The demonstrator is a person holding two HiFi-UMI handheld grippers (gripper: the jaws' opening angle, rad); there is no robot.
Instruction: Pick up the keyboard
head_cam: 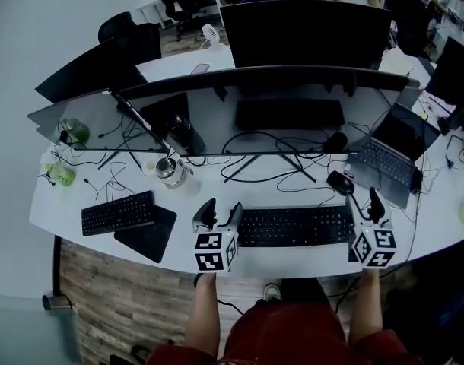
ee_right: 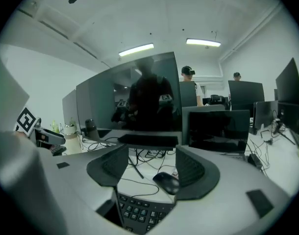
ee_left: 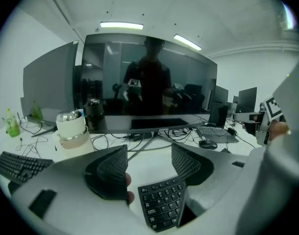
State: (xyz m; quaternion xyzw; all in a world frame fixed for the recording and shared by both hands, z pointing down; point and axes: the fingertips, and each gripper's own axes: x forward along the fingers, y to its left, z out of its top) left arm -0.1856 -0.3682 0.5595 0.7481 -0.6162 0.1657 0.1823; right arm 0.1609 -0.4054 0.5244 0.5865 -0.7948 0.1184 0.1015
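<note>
Fingers (ee_left: 108, 173) on both grippers are spread wide, holding nothing. The keyboard (head_cam: 297, 226) lies between the left gripper (head_cam: 219, 213) and the right gripper (head_cam: 364, 206) on a white office desk (head_cam: 72, 204) (mouse (head_cam: 340, 182) just beyond, big screen (head_cam: 293, 131) behind).

Dim, bluish cast; ceiling strip lights (ee_left: 121, 26) glare; fisheye edges dark, warped; monitor (ee_left: 149, 82) reflective.
</note>
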